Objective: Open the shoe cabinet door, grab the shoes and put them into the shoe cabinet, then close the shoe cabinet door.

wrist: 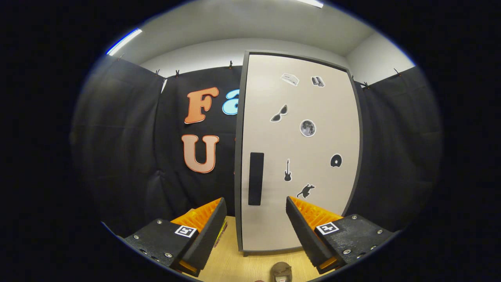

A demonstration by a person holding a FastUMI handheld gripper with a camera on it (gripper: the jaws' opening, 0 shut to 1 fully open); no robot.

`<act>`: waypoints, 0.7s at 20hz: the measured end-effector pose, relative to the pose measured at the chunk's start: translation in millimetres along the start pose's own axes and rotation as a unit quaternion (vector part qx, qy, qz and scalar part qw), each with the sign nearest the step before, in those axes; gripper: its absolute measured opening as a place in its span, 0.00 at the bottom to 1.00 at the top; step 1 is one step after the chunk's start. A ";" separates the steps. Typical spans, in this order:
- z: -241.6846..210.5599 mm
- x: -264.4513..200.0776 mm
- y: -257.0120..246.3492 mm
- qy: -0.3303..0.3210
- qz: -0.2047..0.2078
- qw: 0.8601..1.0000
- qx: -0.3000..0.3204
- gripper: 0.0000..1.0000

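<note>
Fingers (256,205) stand wide apart, holding nothing, with the dark handle (256,178) of the closed shoe cabinet door (301,156) just beyond them. Door-opening looks the step in hand; next, closing on that handle. A shoe (281,272) lies near on the counter (235,266).

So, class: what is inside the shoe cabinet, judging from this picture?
Cannot tell: the closed door covers the inside. Visible are its dark handle and stickers on the front. The open gripper hangs ahead of it, holding nothing.
</note>
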State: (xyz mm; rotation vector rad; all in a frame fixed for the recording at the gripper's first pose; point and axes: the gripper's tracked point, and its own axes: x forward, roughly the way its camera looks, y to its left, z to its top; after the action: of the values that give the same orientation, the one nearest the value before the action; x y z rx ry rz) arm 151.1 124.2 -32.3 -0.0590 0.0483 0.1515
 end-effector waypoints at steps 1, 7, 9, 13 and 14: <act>0.1 8.2 1.1 0.000 0.001 1.000 -0.002 0.95; -10.1 56.5 3.9 0.011 -0.001 1.000 0.010 0.95; -11.2 69.6 1.3 0.009 -0.007 1.000 0.005 0.96; -16.8 90.5 -0.8 0.014 -0.009 1.000 0.006 0.96; -16.8 94.9 -1.7 0.013 -0.010 1.000 0.008 0.96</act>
State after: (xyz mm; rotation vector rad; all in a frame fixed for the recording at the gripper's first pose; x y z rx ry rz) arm 244.3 135.7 -54.0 -0.0453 0.0740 0.1298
